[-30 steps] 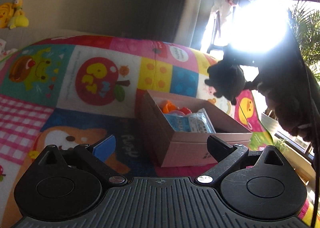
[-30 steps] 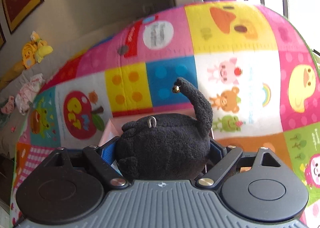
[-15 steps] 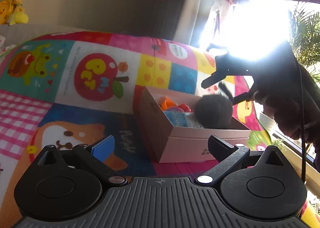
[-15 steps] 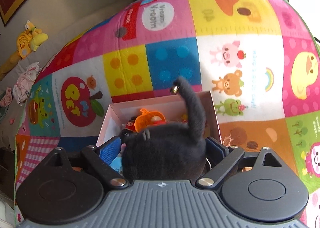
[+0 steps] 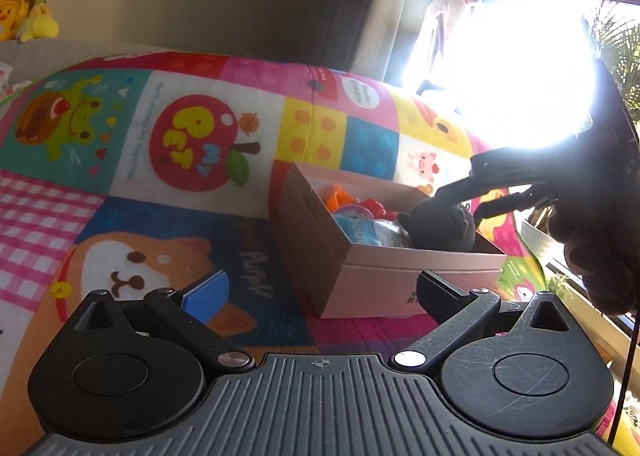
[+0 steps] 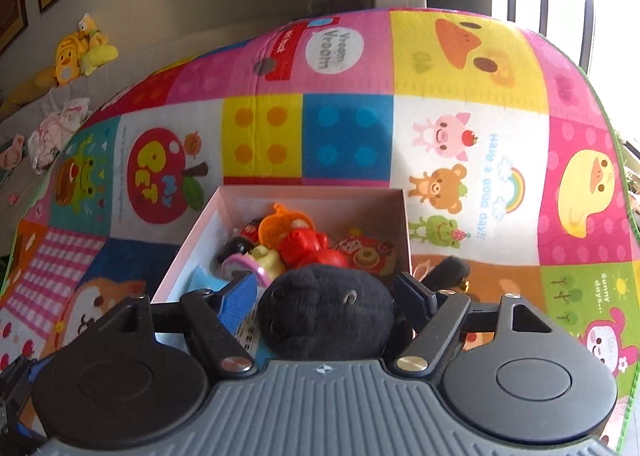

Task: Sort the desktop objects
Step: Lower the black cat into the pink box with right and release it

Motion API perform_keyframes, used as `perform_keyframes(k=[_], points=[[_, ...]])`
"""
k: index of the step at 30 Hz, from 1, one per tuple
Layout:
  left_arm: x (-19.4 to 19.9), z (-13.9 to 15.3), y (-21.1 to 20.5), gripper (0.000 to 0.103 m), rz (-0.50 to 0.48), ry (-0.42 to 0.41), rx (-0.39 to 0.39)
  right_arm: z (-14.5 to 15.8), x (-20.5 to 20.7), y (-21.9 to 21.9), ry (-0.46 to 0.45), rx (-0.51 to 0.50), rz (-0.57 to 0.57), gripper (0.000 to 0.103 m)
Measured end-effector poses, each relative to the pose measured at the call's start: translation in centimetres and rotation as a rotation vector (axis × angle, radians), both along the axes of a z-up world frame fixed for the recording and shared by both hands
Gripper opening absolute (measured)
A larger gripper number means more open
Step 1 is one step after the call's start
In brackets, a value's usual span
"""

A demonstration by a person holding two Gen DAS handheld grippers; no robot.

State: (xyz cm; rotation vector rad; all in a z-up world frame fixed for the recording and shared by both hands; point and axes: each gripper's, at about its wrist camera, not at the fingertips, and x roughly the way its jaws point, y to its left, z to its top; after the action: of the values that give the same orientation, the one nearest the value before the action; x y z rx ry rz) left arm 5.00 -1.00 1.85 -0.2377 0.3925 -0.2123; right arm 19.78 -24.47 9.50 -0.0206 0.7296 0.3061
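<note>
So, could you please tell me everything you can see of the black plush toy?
The black plush toy is a rounded, fuzzy soft body with a small metal ring on top and a tail-like limb hanging over the box's right wall. It sits in the near end of the pink box, partly on a blue packet, beside small plastic toys. It lies between the jaws of the right gripper, which are closing; whether the pads press it is unclear.

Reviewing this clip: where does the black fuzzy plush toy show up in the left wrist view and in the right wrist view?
Left wrist view: black fuzzy plush toy sits right of centre, in the near right corner of the pink cardboard box, under the right gripper.
Right wrist view: bottom centre, between the gripper's fingers, over the box's near end.
Shared landmark: the orange plastic toy inside the box.
</note>
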Motion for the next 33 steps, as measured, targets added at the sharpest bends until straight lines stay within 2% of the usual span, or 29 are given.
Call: perform_keyframes(k=[1, 6, 8, 9, 11, 14, 19, 22, 24, 27, 33], points=[[0.0, 0.0, 0.0, 0.103, 0.000, 0.000, 0.002, -0.5, -0.1, 0.3, 0.016, -0.014, -0.004, 0.083], [0.1, 0.0, 0.0, 0.103, -0.001, 0.004, -0.001, -2.6, 1.1, 2.2, 0.033, -0.059, -0.033, 0.088], [0.1, 0.0, 0.0, 0.103, 0.000, 0.005, -0.005, -3.4, 1.7, 3.5, -0.004, -0.141, -0.037, 0.085], [0.1, -0.1, 0.1, 0.103, 0.000, 0.006, -0.007, -3.6, 2.0, 4.3, -0.032, -0.197, -0.037, 0.076], [0.2, -0.1, 0.1, 0.103, -0.001, 0.008, -0.010, -3.4, 2.6, 5.0, -0.077, -0.241, -0.024, 0.073], [0.2, -0.2, 0.3, 0.103, -0.003, 0.011, -0.016, -1.6, 3.2, 4.8, -0.091, -0.177, -0.006, 0.069], [0.2, -0.2, 0.2, 0.103, -0.004, 0.013, -0.019, 2.0, 2.8, 2.4, -0.112, 0.107, 0.029, 0.069], [0.2, -0.2, 0.3, 0.103, -0.003, 0.013, -0.019, 2.1, 3.0, 1.2, -0.092, 0.232, 0.068, 0.073], [0.2, -0.2, 0.2, 0.103, -0.003, 0.012, -0.017, 1.2, 3.5, 1.0, -0.042, 0.228, 0.063, 0.074], [0.2, -0.2, 0.3, 0.103, -0.003, 0.012, -0.016, 0.1, 3.3, 0.4, -0.018, 0.168, 0.016, 0.076], [0.3, -0.3, 0.2, 0.103, -0.003, 0.015, -0.013, 0.9, 1.6, -1.5, -0.096, 0.082, -0.052, 0.076]])
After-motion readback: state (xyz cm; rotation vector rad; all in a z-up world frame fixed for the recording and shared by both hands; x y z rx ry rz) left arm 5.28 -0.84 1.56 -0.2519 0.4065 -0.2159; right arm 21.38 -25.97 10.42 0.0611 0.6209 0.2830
